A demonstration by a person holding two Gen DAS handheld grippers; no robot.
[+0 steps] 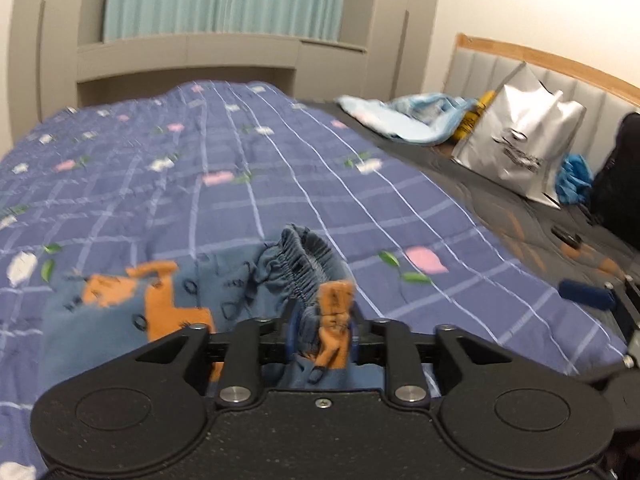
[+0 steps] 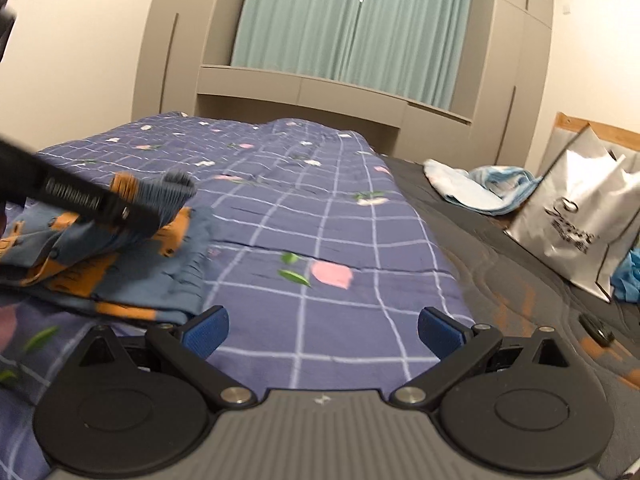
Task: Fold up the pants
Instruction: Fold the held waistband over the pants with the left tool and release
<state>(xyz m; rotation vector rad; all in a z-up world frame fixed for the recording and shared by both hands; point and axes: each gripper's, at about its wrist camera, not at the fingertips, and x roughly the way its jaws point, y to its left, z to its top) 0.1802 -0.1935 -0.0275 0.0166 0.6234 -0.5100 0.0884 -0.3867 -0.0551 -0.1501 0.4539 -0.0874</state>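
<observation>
The left tongs (image 1: pixel 320 330) pinch the elastic waistband of the blue, orange-printed cotton pants (image 1: pixel 120 320), carrying it over the checked bedspread (image 1: pixel 280 168) to fold, while the right tongs (image 2: pixel 322 330), at three o'clock, gape wide and empty.

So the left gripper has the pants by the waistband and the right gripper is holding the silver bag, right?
Not quite. The left gripper does have the pants by the waistband, but the right gripper holds nothing; the right wrist view shows its fingers spread, far from the silver bag.
</observation>
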